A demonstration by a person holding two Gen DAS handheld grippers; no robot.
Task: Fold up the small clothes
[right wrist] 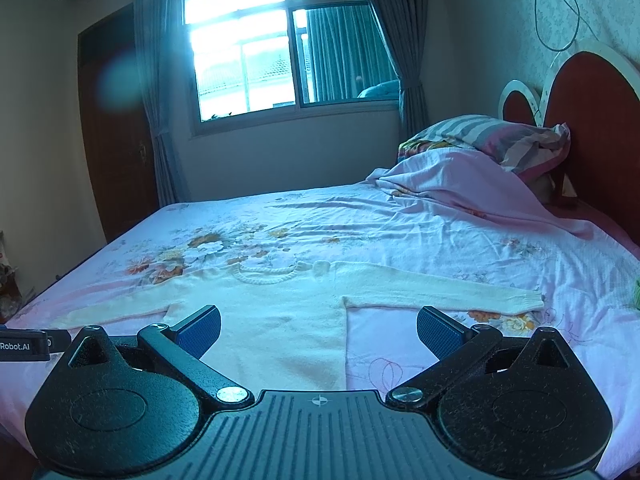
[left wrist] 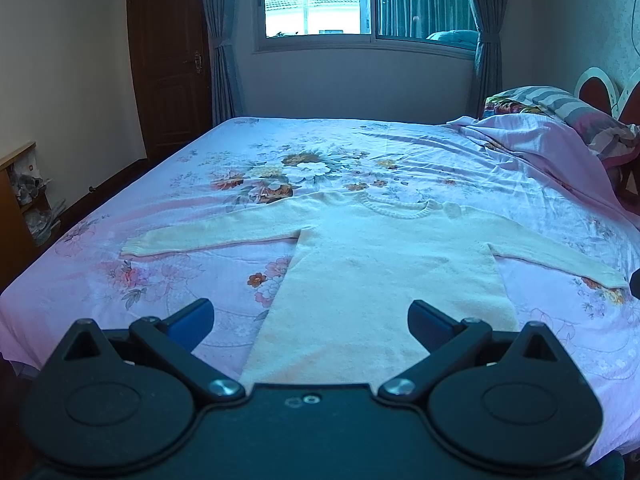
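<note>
Two open claws hover over a cream sweater (left wrist: 384, 280) spread flat on the floral bed (left wrist: 160, 208).
Left gripper (left wrist: 311, 320), jaws apart, faces the hem; right gripper (right wrist: 319, 328), also spread, sits nearer the right sleeve (right wrist: 440, 288); collar points away.

A sweater (left wrist: 384, 280) lies flat on the bed (left wrist: 200, 208), pillows (left wrist: 560, 108) at right.
</note>
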